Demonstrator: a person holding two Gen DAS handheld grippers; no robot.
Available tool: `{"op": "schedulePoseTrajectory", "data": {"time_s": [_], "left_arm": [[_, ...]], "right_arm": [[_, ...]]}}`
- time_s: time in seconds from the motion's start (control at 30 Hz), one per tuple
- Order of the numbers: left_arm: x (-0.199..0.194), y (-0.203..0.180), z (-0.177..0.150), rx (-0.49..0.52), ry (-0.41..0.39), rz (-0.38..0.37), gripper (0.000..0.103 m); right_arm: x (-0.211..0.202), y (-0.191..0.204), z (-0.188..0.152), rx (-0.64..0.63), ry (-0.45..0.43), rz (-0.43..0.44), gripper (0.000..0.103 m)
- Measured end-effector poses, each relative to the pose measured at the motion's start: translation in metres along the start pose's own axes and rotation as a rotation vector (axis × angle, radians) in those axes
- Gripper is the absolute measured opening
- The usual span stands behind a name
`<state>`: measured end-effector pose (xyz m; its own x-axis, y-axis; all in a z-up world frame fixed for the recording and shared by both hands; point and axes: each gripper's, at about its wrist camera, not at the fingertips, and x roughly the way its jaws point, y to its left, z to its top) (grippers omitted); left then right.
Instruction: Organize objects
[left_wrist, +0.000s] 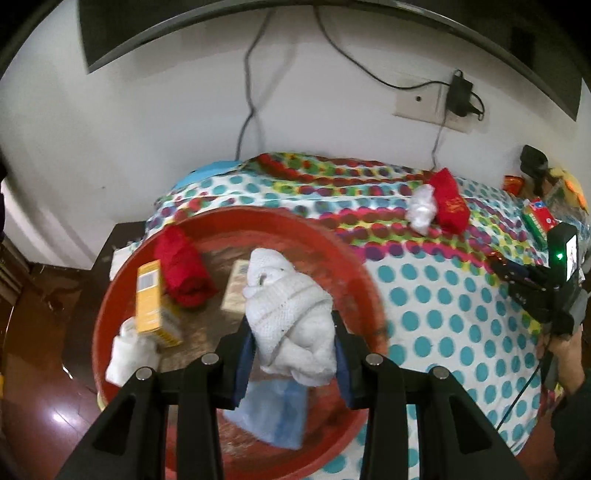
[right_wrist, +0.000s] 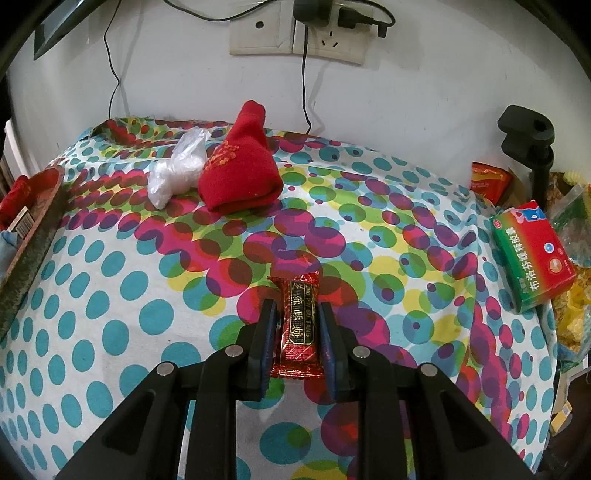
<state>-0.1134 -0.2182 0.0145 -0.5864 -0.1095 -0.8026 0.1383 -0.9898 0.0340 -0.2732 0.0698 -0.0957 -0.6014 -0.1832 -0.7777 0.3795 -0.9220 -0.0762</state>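
My left gripper (left_wrist: 293, 328) is shut on a white knitted sock bundle (left_wrist: 288, 310), held above the red round basin (left_wrist: 347, 254). Inside the basin lie a rolled red sock (left_wrist: 184, 269), a yellow box (left_wrist: 149, 299), a second small box (left_wrist: 236, 288), a white item (left_wrist: 129, 350) and a pale blue cloth (left_wrist: 273, 413). My right gripper (right_wrist: 295, 314) is shut on a red candy bar wrapper (right_wrist: 297, 325) resting on the dotted cloth (right_wrist: 110, 295). Farther back lie a red sock (right_wrist: 240, 173) and a clear plastic bag (right_wrist: 177, 170).
A green and red medicine box (right_wrist: 532, 254) sits at the right edge beside snack packets (right_wrist: 487, 181) and a black clamp stand (right_wrist: 528, 136). Cables hang from the wall sockets (right_wrist: 295, 33). The basin's rim (right_wrist: 33, 221) shows at far left. A person's hand (left_wrist: 565, 358) holds the right gripper.
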Motion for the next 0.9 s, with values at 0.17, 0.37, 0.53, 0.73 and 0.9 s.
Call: {"op": "schedulePoseTrajectory", "data": {"time_s": [0.17,0.37,0.53,0.73,0.9], "left_arm": [[0.003,0.033,-0.018,-0.070,0.011,0.003,0.038],[0.009,0.063,-0.036,-0.174,-0.005,0.014,0.038],[0.014,0.071,-0.048,-0.212,-0.036,0.032,0.038],[0.022,0.065,-0.055,-0.169,-0.056,0.032,0.038],[0.025,0.066,-0.057,-0.160,-0.046,0.021,0.038]], "right_arm": [[0.000,0.001,0.000,-0.011,0.000,-0.011,0.023],[0.000,0.002,0.001,-0.014,-0.001,-0.015,0.023],[0.000,-0.002,0.000,-0.023,-0.002,-0.024,0.023],[-0.001,0.000,0.000,-0.022,-0.002,-0.024,0.023],[-0.001,-0.005,0.001,-0.030,-0.003,-0.033,0.023]]}}
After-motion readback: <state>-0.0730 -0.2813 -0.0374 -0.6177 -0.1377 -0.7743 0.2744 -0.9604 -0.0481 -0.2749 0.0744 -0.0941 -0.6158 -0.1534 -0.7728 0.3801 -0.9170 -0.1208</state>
